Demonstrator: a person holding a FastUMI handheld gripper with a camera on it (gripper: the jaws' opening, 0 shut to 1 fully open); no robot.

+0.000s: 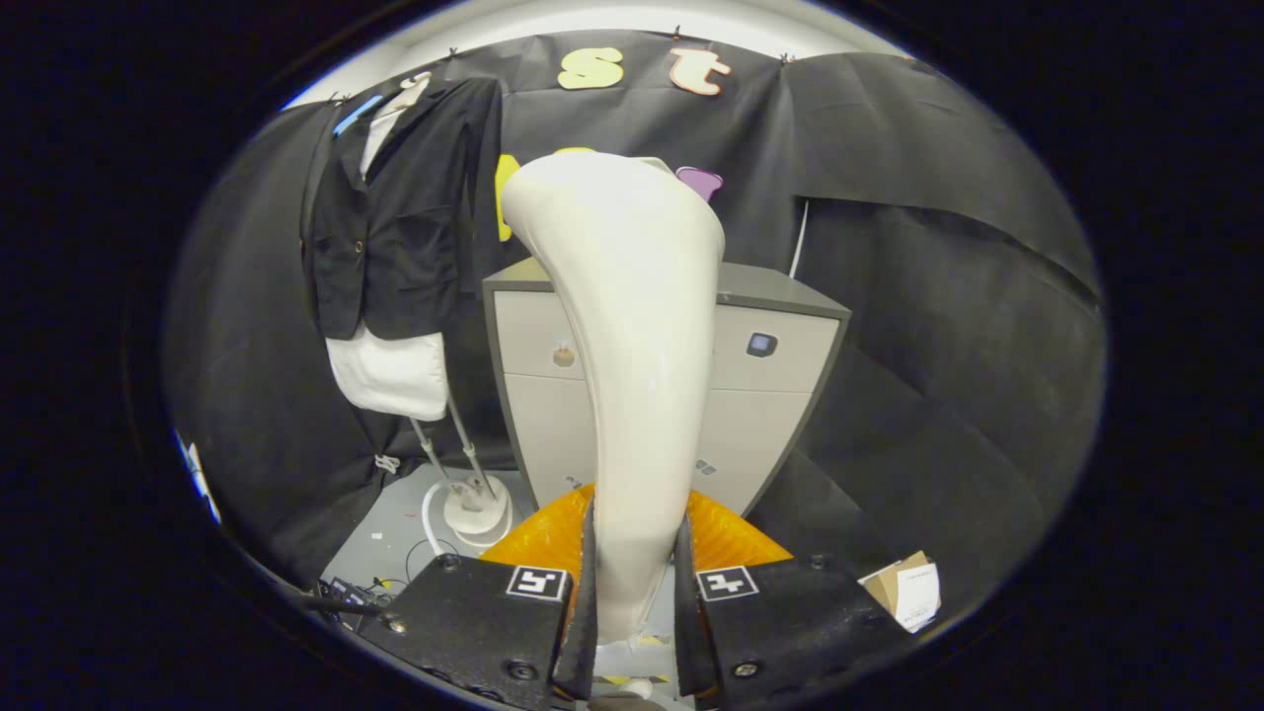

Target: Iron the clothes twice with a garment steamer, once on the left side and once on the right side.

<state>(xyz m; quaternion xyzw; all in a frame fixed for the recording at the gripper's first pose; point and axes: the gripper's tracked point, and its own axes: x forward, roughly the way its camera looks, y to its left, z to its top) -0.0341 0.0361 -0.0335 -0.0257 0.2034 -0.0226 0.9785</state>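
Between the fingers, white garment steamer (632, 336) held upright, hand-held gripper (634, 583) clenched on its handle, jacket (395, 227) beyond

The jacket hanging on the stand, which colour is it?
Black jacket, seen best in the gripper view.

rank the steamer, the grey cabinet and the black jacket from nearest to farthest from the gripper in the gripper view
1. Steamer: clamped between both fingers of the gripper, rising straight ahead.
2. Grey cabinet: just behind the steamer, beyond the fingers.
3. Black jacket: hanging on a stand against the booth wall, left of the cabinet; it looks a little farther back, though the margin is small.
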